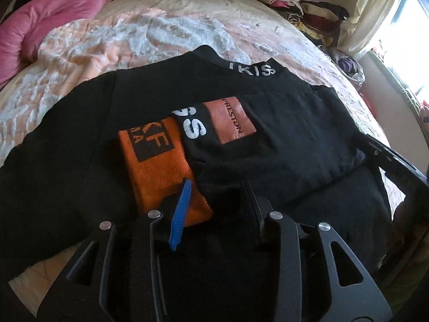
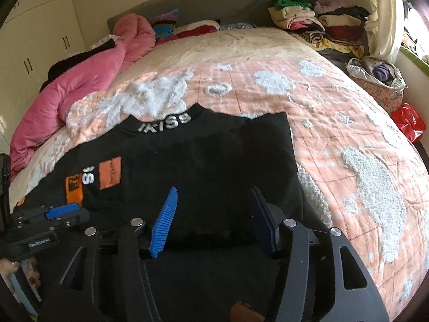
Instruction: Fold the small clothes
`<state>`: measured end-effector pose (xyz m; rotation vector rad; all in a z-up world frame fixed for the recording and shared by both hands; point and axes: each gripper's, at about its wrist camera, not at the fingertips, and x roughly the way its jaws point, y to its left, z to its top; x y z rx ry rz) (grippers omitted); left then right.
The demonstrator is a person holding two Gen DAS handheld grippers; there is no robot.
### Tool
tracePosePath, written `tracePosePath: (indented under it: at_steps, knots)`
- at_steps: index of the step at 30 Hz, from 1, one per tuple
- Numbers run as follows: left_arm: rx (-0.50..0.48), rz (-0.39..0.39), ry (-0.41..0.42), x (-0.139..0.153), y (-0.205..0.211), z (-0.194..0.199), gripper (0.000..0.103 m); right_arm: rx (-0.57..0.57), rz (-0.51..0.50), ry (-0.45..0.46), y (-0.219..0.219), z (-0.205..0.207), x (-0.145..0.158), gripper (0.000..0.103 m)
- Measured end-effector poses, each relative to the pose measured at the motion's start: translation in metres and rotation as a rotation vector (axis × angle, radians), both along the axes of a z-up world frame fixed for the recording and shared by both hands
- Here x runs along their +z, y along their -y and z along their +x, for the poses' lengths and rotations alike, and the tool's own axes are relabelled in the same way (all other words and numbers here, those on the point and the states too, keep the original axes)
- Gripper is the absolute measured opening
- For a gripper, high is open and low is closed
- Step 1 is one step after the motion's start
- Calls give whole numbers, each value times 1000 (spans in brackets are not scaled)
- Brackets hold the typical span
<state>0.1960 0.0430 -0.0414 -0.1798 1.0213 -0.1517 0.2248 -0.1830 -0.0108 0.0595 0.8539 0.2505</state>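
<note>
As jaws gape, sweatshirt (image 2: 203, 161) just beyond right hand-held gripper (image 2: 214, 222)

Black sweatshirt (image 1: 281, 134) partly folded, flat on bed, orange patches.

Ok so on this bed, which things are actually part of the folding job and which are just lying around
Part of the job:
black sweatshirt, spread on the bedspread
left gripper, open above it
right gripper, open above it

Just lying about:
pink duvet
stack of folded clothes by the headboard
red plastic bag
basket of odds and ends
</note>
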Motion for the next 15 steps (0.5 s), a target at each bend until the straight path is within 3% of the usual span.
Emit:
tracePosePath:
  at_steps: [4, 6, 9, 10, 12, 15]
  knots:
    - [4, -17, -2, -1, -4, -1, 30, -63, -69, -80, 8, 7, -21, 63]
    - [5, -27, -2, -1, -4, -1, 30, -71, -49, -107, 15, 9, -31, 63]
    - [5, -35, -3, 0, -4, 0, 31, -71, -55, -84, 12, 4, -29, 65]
    - [5, -39, -3, 1, -4, 0, 32, -69, -42, -68, 12, 0, -26, 67]
    - [7, -50, 6, 4, -5, -1, 35, -65, -14, -46, 13, -5, -20, 81]
    - [5, -52, 24, 10, -3, -1, 42, -72, 17, -3, 16, -18, -12, 84]
